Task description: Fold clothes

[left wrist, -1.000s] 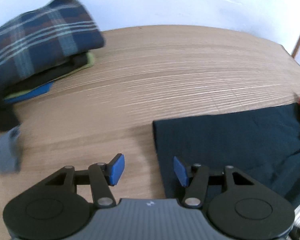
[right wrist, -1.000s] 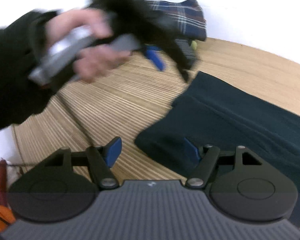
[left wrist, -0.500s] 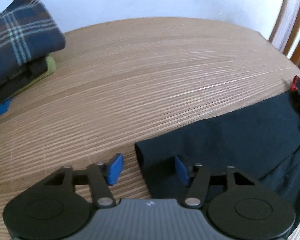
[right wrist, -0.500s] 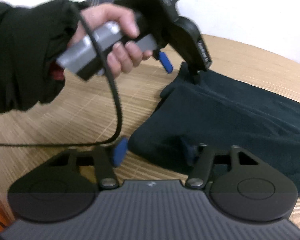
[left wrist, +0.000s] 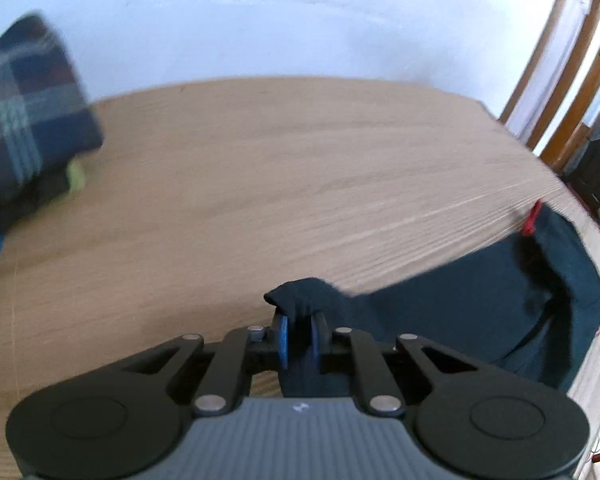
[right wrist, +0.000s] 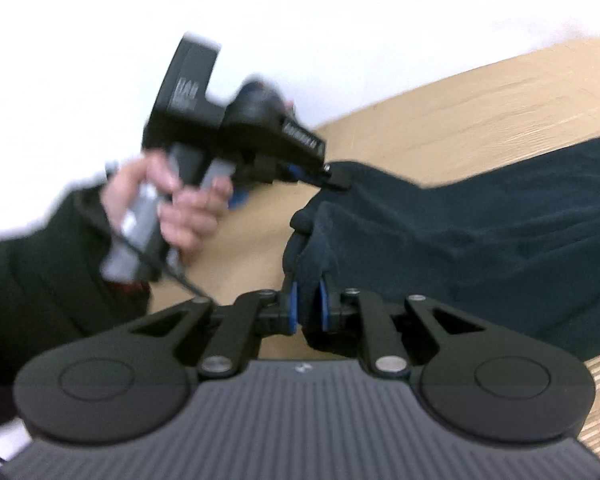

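A dark navy, soft fleece-like garment (left wrist: 480, 312) is lying spread on the pale wood-grain tabletop (left wrist: 260, 184), with one corner of its near edge being pinched at each end. The left gripper (left wrist: 299, 334) is clamped on a bunched corner of the cloth, its blue-padded jaws having just been closing with the fabric between them; a small tuft is poking out above the pads. The right gripper (right wrist: 309, 306) is likewise closed on the neighbouring corner, its jaws having just been closing on a thick fold that is standing up between the blue pads. In the right wrist view the left gripper is also being seen, held by a bare hand (right wrist: 180, 208) in a black sleeve, its tips at the cloth edge.

The garment is being judged light, limp and thick, not fragile and not slippery: it is likely to drape and sag between the two holds, and only corners or edges are offering a sound grip. A small red tag (left wrist: 532, 216) is showing at the far end. A folded pile topped by blue plaid cloth (left wrist: 24, 120) is sitting well apart at the table's far left.
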### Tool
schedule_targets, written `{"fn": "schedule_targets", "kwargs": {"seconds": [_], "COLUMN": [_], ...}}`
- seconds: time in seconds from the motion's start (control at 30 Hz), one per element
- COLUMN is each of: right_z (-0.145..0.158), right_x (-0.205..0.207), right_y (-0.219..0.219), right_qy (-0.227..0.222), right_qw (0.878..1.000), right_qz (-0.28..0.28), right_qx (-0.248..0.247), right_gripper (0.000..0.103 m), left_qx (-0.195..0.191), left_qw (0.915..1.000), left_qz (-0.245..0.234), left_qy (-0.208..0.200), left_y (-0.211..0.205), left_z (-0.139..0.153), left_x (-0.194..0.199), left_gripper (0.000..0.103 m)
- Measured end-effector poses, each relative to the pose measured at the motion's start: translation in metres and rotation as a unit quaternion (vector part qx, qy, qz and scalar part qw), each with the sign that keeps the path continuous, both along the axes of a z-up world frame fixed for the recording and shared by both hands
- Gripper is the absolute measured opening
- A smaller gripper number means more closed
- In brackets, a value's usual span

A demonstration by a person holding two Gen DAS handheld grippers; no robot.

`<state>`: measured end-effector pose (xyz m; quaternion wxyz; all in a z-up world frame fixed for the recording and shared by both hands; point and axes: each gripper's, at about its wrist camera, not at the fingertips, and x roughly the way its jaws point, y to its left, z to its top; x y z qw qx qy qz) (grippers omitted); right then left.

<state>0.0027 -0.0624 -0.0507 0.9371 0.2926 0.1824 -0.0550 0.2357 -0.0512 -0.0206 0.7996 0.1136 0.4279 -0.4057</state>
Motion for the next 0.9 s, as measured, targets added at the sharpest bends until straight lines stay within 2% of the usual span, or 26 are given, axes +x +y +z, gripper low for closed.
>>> {"fn": "schedule_targets", "kwargs": {"seconds": [0.13, 0.23, 0.4, 0.5, 0.57, 0.63, 0.7, 0.77, 0.83, 0.9], "right_z": [0.008, 0.002, -0.025, -0.043, -0.054, -0.059, -0.048, -0.033, -0.017, -0.007], "right_x": [-0.031, -0.057, -0.087, -0.092, -0.091, -0.097, -0.108, -0.118, -0.121, -0.115], "right_y": [-0.035, -0.059, -0.084, -0.098, -0.102, -0.106, -0.103, -0.097, -0.09, -0.088], "right_qy": [-0.054, -0.073, -0.058, -0.002, 0.042, 0.058, 0.047, 0.039, 0.036, 0.032], "right_qw": [0.995, 0.989, 0.978, 0.976, 0.971, 0.967, 0.965, 0.963, 0.965, 0.973], "right_qz": [-0.058, -0.108, -0.175, -0.207, -0.23, -0.238, -0.25, -0.262, -0.261, -0.228], "right_qx": [0.055, 0.076, 0.097, 0.074, 0.06, 0.072, 0.065, 0.046, 0.008, -0.019], "right_gripper": [0.014, 0.014, 0.014, 0.017, 0.023, 0.03, 0.034, 0.041, 0.044, 0.044], "left_qx": [-0.002, 0.008, 0.046, 0.09, 0.1, 0.107, 0.091, 0.083, 0.082, 0.081], "left_qw": [0.9992, 0.9963, 0.987, 0.98, 0.9784, 0.9766, 0.9764, 0.9755, 0.9742, 0.9746], "left_qz": [-0.031, -0.07, -0.139, -0.163, -0.173, -0.183, -0.186, -0.182, -0.174, -0.167], "left_qy": [-0.026, -0.051, -0.065, -0.07, -0.053, -0.04, -0.061, -0.091, -0.117, -0.125], "left_y": [-0.041, -0.084, -0.167, -0.208, -0.216, -0.222, -0.21, -0.192, -0.169, -0.146], "left_z": [0.028, 0.035, 0.013, -0.018, -0.027, -0.034, -0.024, -0.012, -0.004, -0.004], "left_x": [-0.022, -0.045, -0.085, -0.103, -0.109, -0.114, -0.114, -0.113, -0.112, -0.117], "left_gripper": [0.012, 0.012, 0.016, 0.021, 0.023, 0.025, 0.032, 0.045, 0.046, 0.046]}}
